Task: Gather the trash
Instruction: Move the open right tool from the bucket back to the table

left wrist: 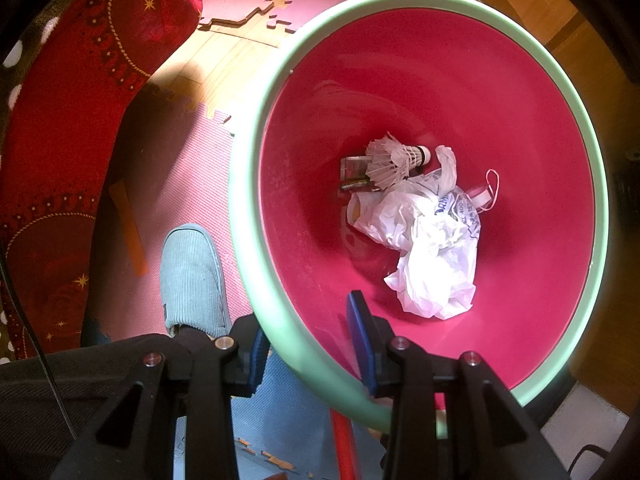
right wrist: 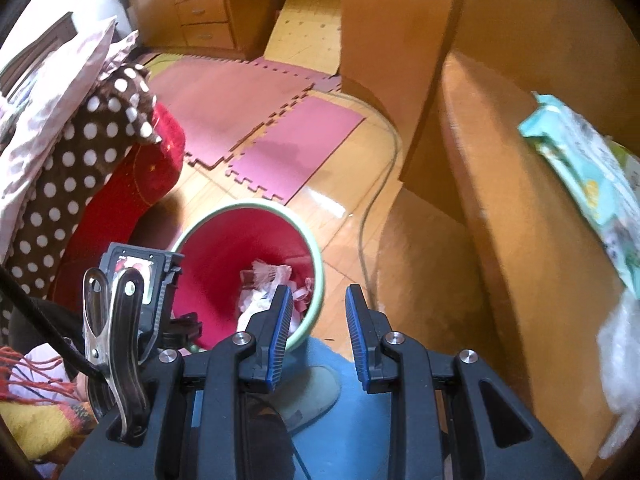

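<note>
A red bin with a pale green rim [left wrist: 256,184] stands on the floor below me. Inside lie a crumpled white plastic bag [left wrist: 428,248], a white shuttlecock [left wrist: 390,160], a dark wrapper [left wrist: 354,176] and a pink-looped mask [left wrist: 486,194]. My left gripper [left wrist: 310,340] is open and empty; its jaws straddle the bin's near rim. My right gripper [right wrist: 316,336] is open and empty, held higher, over the bin's near right edge [right wrist: 316,276]. The left gripper body [right wrist: 148,280] shows at the bin's left side.
A red sofa arm [left wrist: 76,92] with a polka-dot cushion [right wrist: 80,144] is on the left. A slippered foot [left wrist: 192,280] stands beside the bin. Pink foam mats [right wrist: 256,128] cover the wooden floor. A wooden table [right wrist: 520,216] at right holds a teal wipes pack [right wrist: 588,184].
</note>
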Tool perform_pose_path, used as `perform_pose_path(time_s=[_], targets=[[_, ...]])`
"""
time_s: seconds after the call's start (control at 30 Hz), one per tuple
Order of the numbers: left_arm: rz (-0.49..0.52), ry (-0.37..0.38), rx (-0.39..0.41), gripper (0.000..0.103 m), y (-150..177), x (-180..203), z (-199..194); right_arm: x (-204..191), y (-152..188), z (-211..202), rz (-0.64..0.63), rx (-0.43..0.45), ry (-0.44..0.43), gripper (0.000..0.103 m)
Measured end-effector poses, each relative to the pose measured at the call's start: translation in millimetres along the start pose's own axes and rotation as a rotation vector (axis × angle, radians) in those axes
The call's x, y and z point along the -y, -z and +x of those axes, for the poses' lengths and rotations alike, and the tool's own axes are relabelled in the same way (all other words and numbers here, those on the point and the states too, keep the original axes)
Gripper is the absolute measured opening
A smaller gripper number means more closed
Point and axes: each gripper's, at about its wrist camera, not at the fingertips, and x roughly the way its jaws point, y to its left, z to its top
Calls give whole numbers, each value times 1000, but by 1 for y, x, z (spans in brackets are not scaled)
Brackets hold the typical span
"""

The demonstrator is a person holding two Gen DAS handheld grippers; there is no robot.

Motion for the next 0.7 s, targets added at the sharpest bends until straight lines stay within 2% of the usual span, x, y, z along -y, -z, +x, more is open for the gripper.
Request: perform_pose_path(time_s=[0.43,0.7], targets=[[-1,1,0,38,0,1,0,60,18,-57,150,76,142,29],[-1,0,0,38,0,1,0,87,30,-78,213,86,211,29]])
